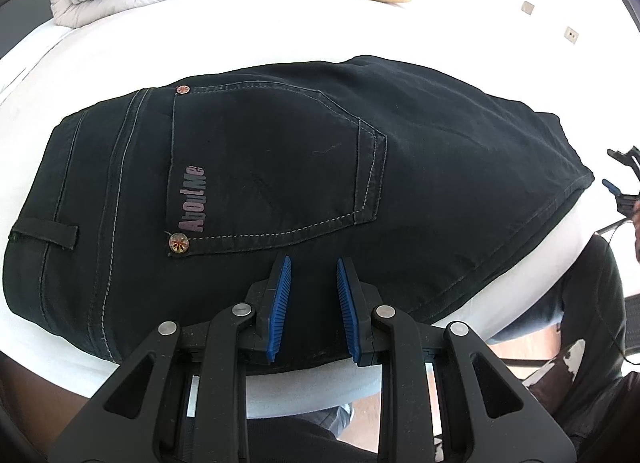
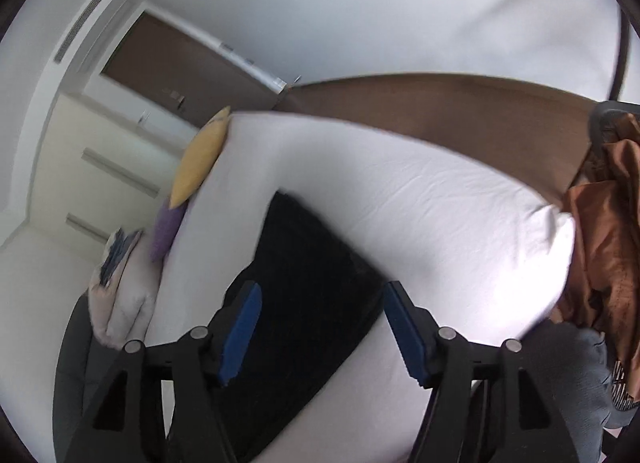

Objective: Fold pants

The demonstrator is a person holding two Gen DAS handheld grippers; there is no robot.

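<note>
1. Pants [image 1: 280, 167], black denim, lie folded into a compact bundle on the white bed [image 1: 240, 35], filling the middle of the left wrist view; the long axis runs left to right, waistband at the left edge, back pocket facing up.
2. Folding looks nearly finished; the next move probably calls for smoothing or one last fold.
3. Right tool [image 2: 322, 333] hangs above the bundle's corner, lower centre of its blurred view, spread wide with nothing between the pads.
4. Left tool [image 1: 314, 309] hovers over the near edge, lower centre, narrowly parted, pinching nothing visible.
</note>
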